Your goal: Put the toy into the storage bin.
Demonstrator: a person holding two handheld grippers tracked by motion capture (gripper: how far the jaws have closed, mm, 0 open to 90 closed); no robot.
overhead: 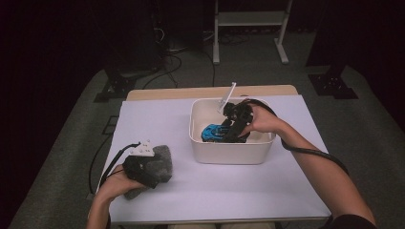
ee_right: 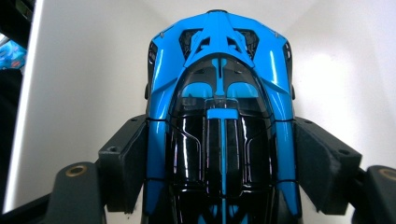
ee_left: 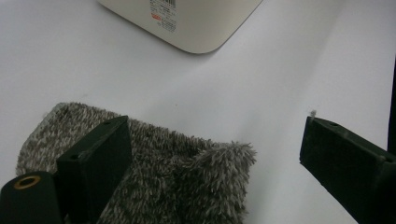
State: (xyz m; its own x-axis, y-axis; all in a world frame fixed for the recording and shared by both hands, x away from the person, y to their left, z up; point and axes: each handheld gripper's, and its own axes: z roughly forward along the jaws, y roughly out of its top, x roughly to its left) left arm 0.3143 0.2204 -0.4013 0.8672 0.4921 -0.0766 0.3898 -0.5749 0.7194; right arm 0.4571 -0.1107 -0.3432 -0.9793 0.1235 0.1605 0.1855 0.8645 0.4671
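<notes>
Gripping the blue toy car (ee_right: 219,116) by its flanks, the right gripper (overhead: 232,130) reaches down inside the white bin (overhead: 231,153) — its two black jaws press against the car's sides in the right gripper view, so the car is pinched across its body, nose pointing away toward the bin's far wall. From the high view the car sits low within the bin, near the left half, with the hand above it; whether its wheels rest on the bin floor I cannot tell. My reading is that the car is either about to be set down or about to be lifted, and the pictures do not settle which.

The left gripper (ee_left: 210,154) stands spread wide, nothing between its jaws, hovering at the grey fuzzy cloth (ee_left: 154,163) on the white table sheet (overhead: 229,191) — one jaw over the pile, the other off over bare sheet. That cloth is not yet picked up and lies well apart from the bin.

Count: one car, one bin, one cloth, two grippers.
</notes>
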